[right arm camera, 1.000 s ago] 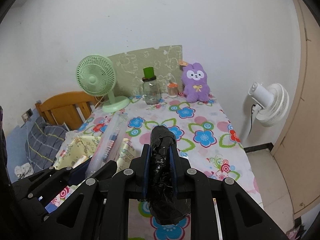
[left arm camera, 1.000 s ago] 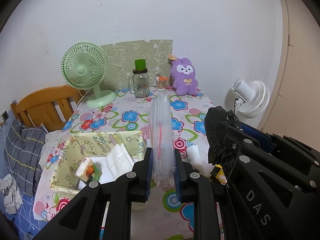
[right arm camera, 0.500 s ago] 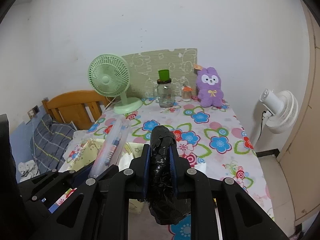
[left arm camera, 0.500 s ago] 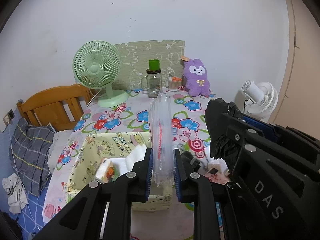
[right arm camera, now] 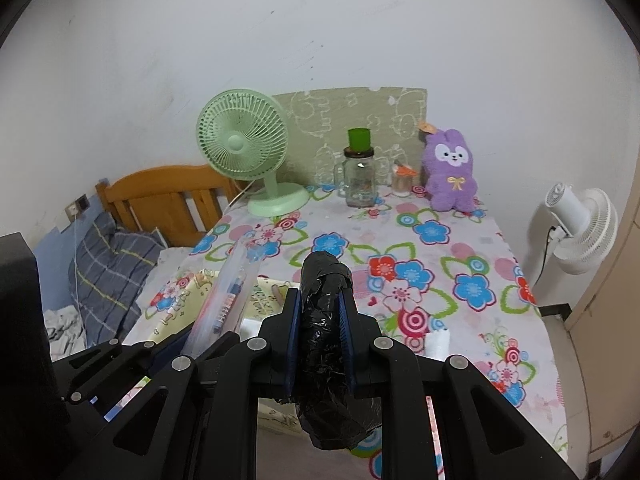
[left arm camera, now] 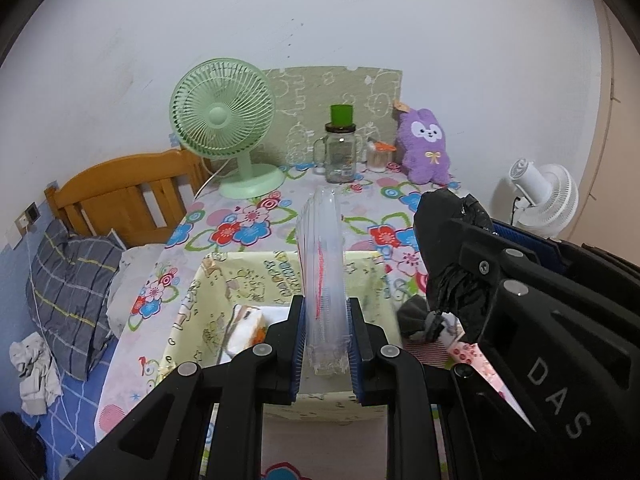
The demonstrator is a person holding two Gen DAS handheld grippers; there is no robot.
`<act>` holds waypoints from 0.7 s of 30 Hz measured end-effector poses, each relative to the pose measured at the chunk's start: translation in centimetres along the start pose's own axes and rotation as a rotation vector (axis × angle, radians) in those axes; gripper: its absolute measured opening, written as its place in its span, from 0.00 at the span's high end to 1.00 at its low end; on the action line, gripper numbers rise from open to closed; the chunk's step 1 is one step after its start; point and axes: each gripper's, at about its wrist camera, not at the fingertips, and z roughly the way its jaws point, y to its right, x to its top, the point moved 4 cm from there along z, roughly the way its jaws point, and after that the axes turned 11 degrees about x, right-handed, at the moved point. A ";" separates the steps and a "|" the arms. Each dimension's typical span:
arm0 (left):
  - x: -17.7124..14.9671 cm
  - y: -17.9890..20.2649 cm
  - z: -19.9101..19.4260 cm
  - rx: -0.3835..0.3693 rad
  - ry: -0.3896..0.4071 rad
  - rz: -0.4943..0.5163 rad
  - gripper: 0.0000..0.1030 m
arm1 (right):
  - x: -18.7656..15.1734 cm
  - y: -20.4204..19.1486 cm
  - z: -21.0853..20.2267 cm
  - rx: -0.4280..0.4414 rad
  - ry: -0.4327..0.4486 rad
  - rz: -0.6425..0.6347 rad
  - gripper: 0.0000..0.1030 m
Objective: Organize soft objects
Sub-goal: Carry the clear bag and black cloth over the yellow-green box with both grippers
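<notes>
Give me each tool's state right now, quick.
Left tool: closed on the clear plastic pouch.
Right tool: closed on the black plastic roll.

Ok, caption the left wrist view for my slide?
Left gripper clamps a clear plastic pack above the yellow fabric bin.

There were two fans: one green fan [left arm camera: 224, 128] on the table and one white fan [left arm camera: 546, 196] off to the side. There was one purple bunny toy [right arm camera: 450, 172], one glass jar [left arm camera: 340, 152], one yellow basket [left arm camera: 200, 304], one clear pack [left arm camera: 323, 272], and one black roll [right arm camera: 326, 320].
</notes>
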 end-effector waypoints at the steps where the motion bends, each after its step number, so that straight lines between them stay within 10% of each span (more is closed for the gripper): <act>1: -0.1 -0.2 0.2 0.003 -0.003 0.000 0.83 | 0.0 -0.1 0.3 0.003 -0.003 -0.001 0.79; 21: -2.2 -3.7 6.5 0.067 -0.134 -0.018 0.83 | -1.0 -2.4 7.4 0.069 -0.116 -0.008 0.79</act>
